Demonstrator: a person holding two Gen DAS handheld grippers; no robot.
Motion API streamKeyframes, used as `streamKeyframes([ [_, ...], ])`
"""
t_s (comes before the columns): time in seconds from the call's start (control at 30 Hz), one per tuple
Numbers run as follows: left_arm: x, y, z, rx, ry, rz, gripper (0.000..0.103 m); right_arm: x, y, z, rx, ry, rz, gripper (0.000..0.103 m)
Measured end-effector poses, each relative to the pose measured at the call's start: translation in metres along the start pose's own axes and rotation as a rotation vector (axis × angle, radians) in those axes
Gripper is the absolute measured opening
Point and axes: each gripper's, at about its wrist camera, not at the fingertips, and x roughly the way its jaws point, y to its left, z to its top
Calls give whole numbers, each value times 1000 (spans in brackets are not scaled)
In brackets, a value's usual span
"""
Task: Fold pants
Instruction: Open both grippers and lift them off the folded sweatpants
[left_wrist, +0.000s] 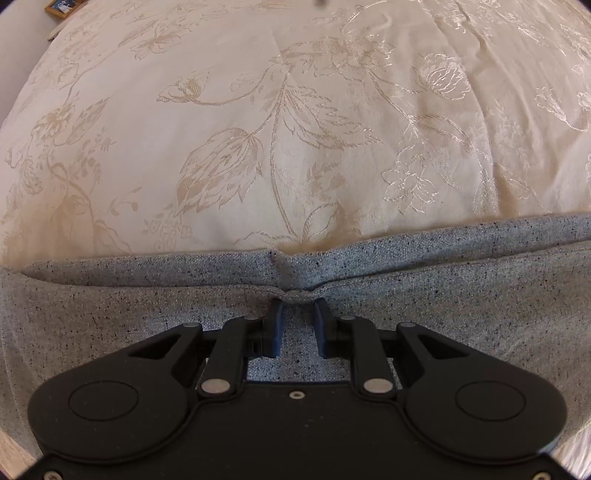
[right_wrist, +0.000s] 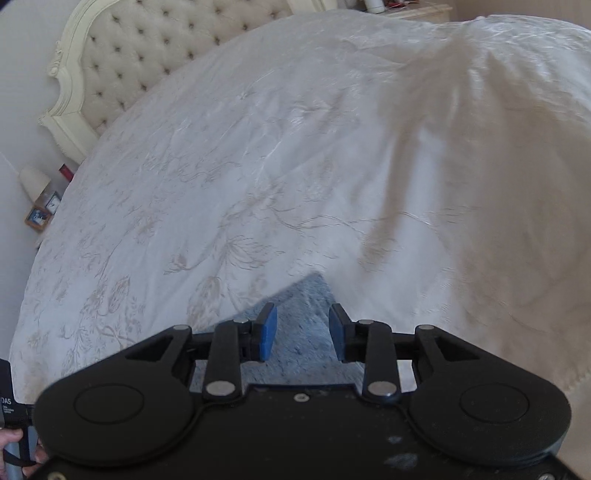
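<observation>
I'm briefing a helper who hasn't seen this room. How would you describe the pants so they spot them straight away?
Start at the big bed with the cream floral-embroidered bedspread. Along its near edge lies a flat band of grey fabric flecked with black, the pants, with a folded edge that the left claw is pinching into a small pucker. It is the only grey, speckled, unpatterned cloth on the pale bedspread.

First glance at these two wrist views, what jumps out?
The grey speckled pants stretch across the lower part of the left wrist view, and the left gripper has its jaws at a small bunched pucker on the folded edge. Behind them the cream floral bedspread fills most of both views. In the right wrist view the right gripper has its jaws apart over a corner of the pants, and a tufted headboard sits at upper left.
</observation>
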Motion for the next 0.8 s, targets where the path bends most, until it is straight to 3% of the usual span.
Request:
streamKeyframes([
  [0.1,-2,0,-2,9,-12,5,28,34,7,11,-53,52,-23,34],
  [0.27,-13,1,-10,25,-35,-10,29,57,2,10,-18,125,13,35],
  [0.3,-18,3,-11,23,-43,-18,29,57,2,9,-25,114,7,30],
  [0.37,-27,10,-16,12,-70,-31,29,54,4,8,-37,106,7,3],
  [0.47,-44,25,-25,-10,-123,-47,29,44,12,11,-68,60,9,4],
  [0.57,-57,39,-31,-14,-172,-33,29,43,19,23,-123,-10,-56,3],
  [0.8,-64,74,-38,-23,-200,50,29,75,10,24,-85,20,-164,3],
])
